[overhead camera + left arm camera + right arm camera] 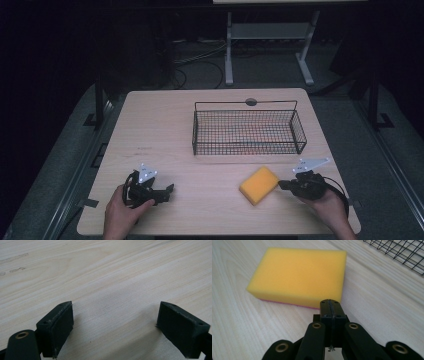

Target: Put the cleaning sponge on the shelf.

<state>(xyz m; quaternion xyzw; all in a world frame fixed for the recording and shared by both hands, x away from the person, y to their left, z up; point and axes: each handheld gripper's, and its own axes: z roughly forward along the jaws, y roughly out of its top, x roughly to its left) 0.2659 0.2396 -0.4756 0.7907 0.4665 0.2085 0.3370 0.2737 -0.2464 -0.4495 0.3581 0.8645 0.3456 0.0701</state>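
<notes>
Toward the lower right of the high view, a yellow sponge (259, 185) is lying flat on the pale wooden table (160, 130), just below the black wire basket (248, 131) that is sitting in the upper middle of the tabletop. Its long axis is running on a diagonal, from the lower left up to the upper right of the frame, with its upper end pointing toward the basket's right part. In the right gripper view the sponge (298, 276) is taking up the upper left of the frame, its broad yellow face turned up and a thin pink layer showing along its bottom edge.

At the lower right of the high view, the right tool (283, 185) is resting in a hand (327, 200) and pointing left at the sponge's near end; its tip appears to be just beside the sponge, though contact is hard to judge. Seen in its own view, the right tool (330, 307) is keeping nothing between its jaws, which are pressed together.

At the lower left of the high view, the left tool (167, 191) is sitting low over the table in the other hand (120, 212), well apart from the sponge. Its own view is showing the left tool (115, 322) with jaws spread wide over bare wood.
</notes>
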